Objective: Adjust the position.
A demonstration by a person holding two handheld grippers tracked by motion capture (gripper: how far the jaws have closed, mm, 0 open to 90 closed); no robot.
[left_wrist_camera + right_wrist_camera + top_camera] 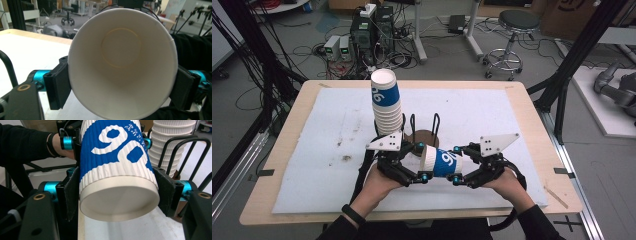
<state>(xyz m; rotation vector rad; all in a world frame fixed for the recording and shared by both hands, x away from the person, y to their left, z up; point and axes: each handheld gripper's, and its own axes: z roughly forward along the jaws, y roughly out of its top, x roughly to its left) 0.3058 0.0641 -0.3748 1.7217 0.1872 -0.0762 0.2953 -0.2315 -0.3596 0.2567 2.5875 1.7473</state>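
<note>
A white paper cup (439, 161) with a blue ribbed sleeve lies on its side above the table's front middle, held from both ends. My left gripper (423, 162) is shut on its rim end; in the left gripper view the open mouth of the cup (122, 62) faces the camera with a pad against each side. My right gripper (457, 164) is shut on the base end; in the right gripper view its pads (71, 192) press the sleeve just above the cup's base (120, 202). A tall stack of like cups (387, 105) stands behind.
A black wire holder (434, 125) on a brown round base (424, 136) stands beside the stack. A white mat (327, 130) covers the wooden table (287, 120). A stool (512, 30), cables and boxes are on the floor beyond.
</note>
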